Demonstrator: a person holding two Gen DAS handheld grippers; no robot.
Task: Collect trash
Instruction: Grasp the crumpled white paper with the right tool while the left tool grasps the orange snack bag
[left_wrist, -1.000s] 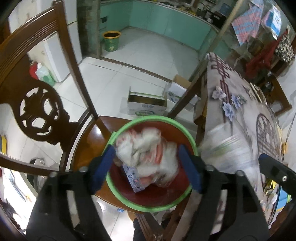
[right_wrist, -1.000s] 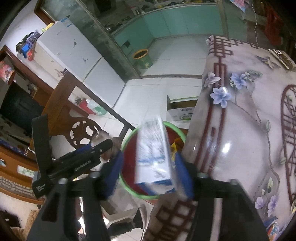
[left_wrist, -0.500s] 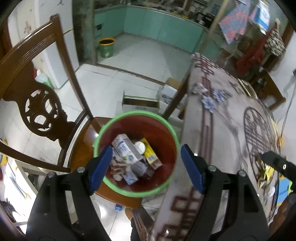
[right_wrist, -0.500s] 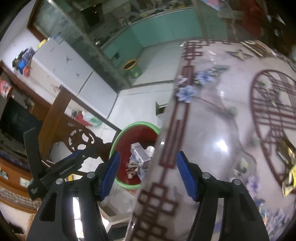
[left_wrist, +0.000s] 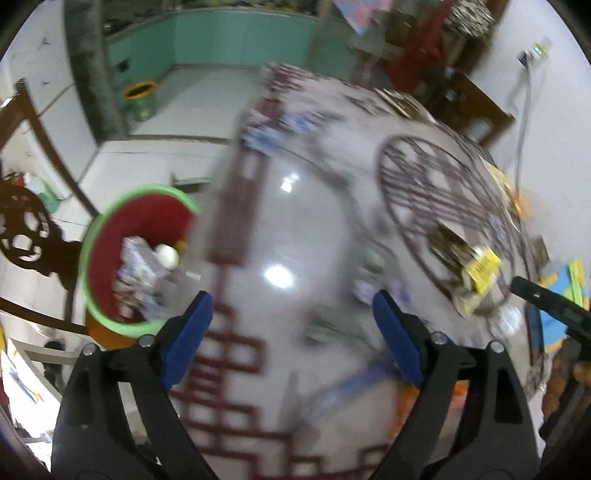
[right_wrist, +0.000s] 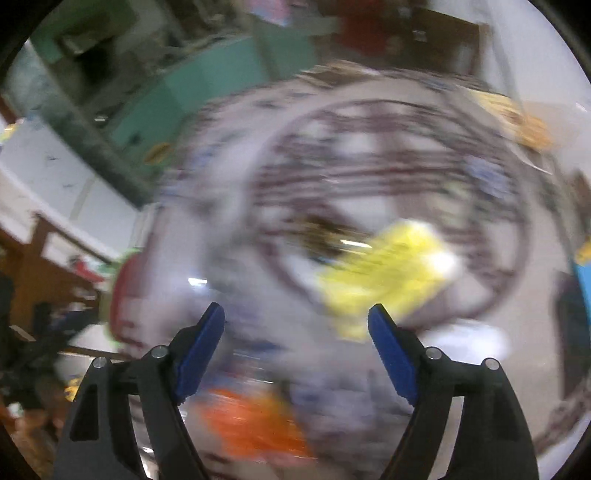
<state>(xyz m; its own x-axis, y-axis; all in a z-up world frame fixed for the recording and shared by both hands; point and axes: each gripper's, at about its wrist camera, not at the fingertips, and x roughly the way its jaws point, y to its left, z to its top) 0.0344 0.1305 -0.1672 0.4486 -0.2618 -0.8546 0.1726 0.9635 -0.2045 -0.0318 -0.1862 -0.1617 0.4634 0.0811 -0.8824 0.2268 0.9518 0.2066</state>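
Both of my tongs have swung off the green-rimmed red basin (left_wrist: 96, 236) and out over the patterned table (left_wrist: 280, 229), where half a second ago they hung above the basin's mouth. Trash already dropped lies inside the basin: a white-and-blue carton (left_wrist: 136, 258) and a pale round lid (left_wrist: 167, 255) beside it, with more scraps heaped below. That heap shows only in my left wrist view; the right wrist view gives the basin as a red smear at the table's left edge (right_wrist: 123, 295). Out on the table a yellow wrapper (left_wrist: 480, 267) rests by the round maroon motif (left_wrist: 443, 206), and the right view brings it close, just ahead of the blue pads. An orange patch (right_wrist: 255, 424) near the right tongs may be another wrapper, though blur leaves me unsure. No lettering can be read in either view. My left gripper (left_wrist: 291, 317) is spread wide, grasping nothing, over bare tablecloth. My right gripper (right_wrist: 295, 321) is likewise spread wide and empty, its right pad (right_wrist: 391, 354) near the yellow wrapper's lower edge. A carved wooden chair (left_wrist: 22, 229) stands behind the basin.
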